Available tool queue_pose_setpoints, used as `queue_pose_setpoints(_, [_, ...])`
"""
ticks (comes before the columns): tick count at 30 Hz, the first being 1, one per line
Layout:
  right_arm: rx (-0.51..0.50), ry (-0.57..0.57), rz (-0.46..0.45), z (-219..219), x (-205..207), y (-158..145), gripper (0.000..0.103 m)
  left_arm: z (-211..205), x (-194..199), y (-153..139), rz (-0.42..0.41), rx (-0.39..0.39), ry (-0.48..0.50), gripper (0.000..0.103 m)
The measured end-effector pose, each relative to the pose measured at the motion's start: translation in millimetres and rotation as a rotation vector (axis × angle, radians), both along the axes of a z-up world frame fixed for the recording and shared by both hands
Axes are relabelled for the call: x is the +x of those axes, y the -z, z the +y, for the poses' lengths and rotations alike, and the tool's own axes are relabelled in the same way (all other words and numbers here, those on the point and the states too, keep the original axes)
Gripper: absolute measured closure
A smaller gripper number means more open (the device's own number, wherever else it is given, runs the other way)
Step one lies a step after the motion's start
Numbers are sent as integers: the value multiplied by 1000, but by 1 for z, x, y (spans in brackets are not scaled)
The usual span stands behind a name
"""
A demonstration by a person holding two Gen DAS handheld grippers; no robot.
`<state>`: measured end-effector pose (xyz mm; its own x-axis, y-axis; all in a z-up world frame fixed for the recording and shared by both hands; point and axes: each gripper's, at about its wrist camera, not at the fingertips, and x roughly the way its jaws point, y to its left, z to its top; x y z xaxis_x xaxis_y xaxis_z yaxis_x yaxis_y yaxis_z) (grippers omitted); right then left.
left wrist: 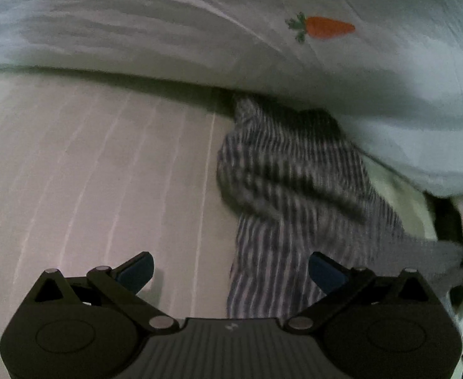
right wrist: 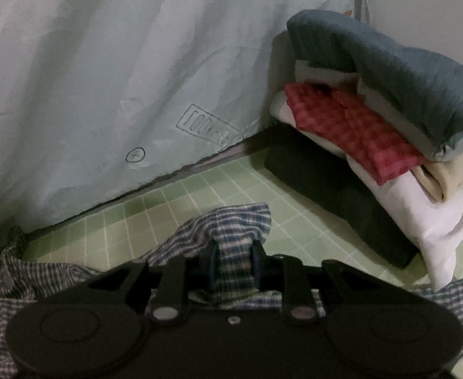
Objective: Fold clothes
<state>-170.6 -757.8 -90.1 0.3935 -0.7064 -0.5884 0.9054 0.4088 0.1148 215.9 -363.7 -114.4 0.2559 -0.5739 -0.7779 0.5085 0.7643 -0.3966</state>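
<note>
A blue and white checked shirt (left wrist: pixel 288 189) lies crumpled on the bed, its far end tucked under the pale quilt. My left gripper (left wrist: pixel 231 271) hangs open above the pinkish striped sheet (left wrist: pixel 89 173) at the shirt's left edge, nothing between its blue pads. In the right wrist view my right gripper (right wrist: pixel 233 265) is shut on a bunched fold of the same checked shirt (right wrist: pixel 231 237), lifting it over the green checked sheet (right wrist: pixel 199 189). The rest of the shirt trails to the left and under the gripper body.
A pale blue-green quilt (left wrist: pixel 263 47) with a carrot print (left wrist: pixel 326 27) fills the far side and rises like a wall (right wrist: pixel 105 79). At the right, a stack of folded clothes (right wrist: pixel 389 110), blue, cream, red check and white, rests on a dark block (right wrist: pixel 326 183).
</note>
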Motion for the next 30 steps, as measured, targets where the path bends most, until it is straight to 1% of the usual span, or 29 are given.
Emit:
queue_pose_setpoints(2, [-17, 3, 29, 0, 3, 2, 79, -12, 17, 6, 2, -21, -21, 4])
queue_pose_setpoints(3, [-26, 3, 45, 1, 5, 2, 79, -18, 26, 9, 5, -30, -49, 10])
queue_pose_setpoints(4, [-30, 5, 55, 2, 7, 4, 79, -24, 34, 14, 16, -37, -66, 13])
queue_pose_setpoints(5, [-32, 8, 61, 3, 8, 5, 79, -29, 41, 18, 33, -43, -75, 21])
queue_pose_setpoints(6, [-36, 11, 69, 3, 10, 6, 79, -35, 48, 22, 49, -48, -84, 32])
queue_pose_setpoints(7, [-41, 13, 77, 4, 10, 7, 79, -41, 53, 25, 62, -51, -85, 37])
queue_pose_setpoints(8, [-45, 14, 86, 5, 11, 8, 79, -45, 57, 28, 73, -52, -80, 47])
queue_pose_setpoints(9, [-49, 16, 94, 5, 12, 9, 79, -50, 61, 30, 83, -54, -75, 60])
queue_pose_setpoints(10, [-54, 18, 101, 5, 13, 10, 79, -54, 64, 31, 82, -56, -71, 68])
queue_pose_setpoints(11, [-59, 20, 105, 5, 14, 11, 79, -58, 67, 31, 74, -59, -66, 84])
queue_pose_setpoints(12, [-63, 21, 106, 6, 15, 11, 79, -62, 69, 30, 66, -62, -61, 92])
queue_pose_setpoints(13, [-68, 21, 105, 6, 16, 10, 79, -65, 72, 28, 48, -64, -56, 94])
queue_pose_setpoints(16, [-84, 21, 99, 8, 18, 9, 79, -74, 80, 16, -9, -71, -43, 96])
queue_pose_setpoints(18, [-96, 7, 87, 11, 21, 6, 79, -79, 88, 9, -32, -74, -36, 97])
queue_pose_setpoints(20, [-98, -11, 83, 12, 25, 6, 79, -83, 95, 10, -53, -47, -31, 97])
queue_pose_setpoints(23, [-80, -20, 93, 9, 31, 12, 79, -81, 103, 23, -36, -10, -49, 97])
queue_pose_setpoints(26, [-62, -12, 95, 9, 31, 18, 79, -76, 104, 29, -21, 5, -68, 96])
queue_pose_setpoints(28, [-64, -7, 101, 11, 31, 18, 80, -76, 101, 26, -31, 30, -60, 88])
queue_pose_setpoints(29, [-68, -5, 103, 13, 31, 17, 80, -78, 99, 22, -44, 51, -48, 82])
queue_pose_setpoints(30, [-74, -4, 104, 15, 30, 15, 80, -78, 97, 17, -62, 73, -31, 67])
